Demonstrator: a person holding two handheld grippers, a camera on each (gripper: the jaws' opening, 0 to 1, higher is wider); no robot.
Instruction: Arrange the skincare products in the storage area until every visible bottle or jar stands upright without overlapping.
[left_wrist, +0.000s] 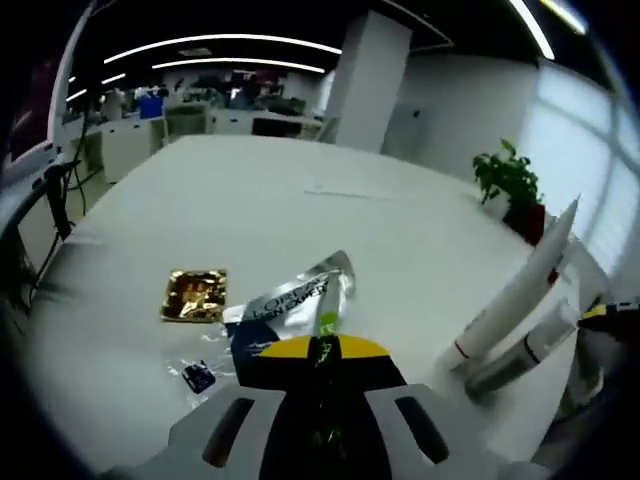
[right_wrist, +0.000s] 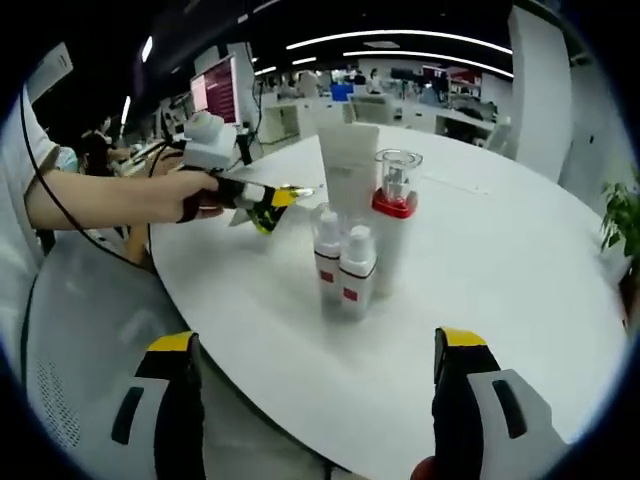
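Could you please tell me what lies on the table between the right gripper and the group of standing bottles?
Nothing: in the right gripper view, only bare white table lies between the open right gripper and the bottles.

Lettering on the silver sachet (left_wrist: 290, 300) partly hidden behind the left gripper (left_wrist: 325, 350).

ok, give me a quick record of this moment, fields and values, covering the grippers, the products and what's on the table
left gripper: shut on a sachet, held over the table
right gripper: open, jaws spread wide, holding nothing
upright group: two small bottles, a tube, a red-collared bottle, close together
loose items: gold packet, small blue packet, lying flat
plant: at the table's far edge
task state: the upright group stands; sachet not yet set down
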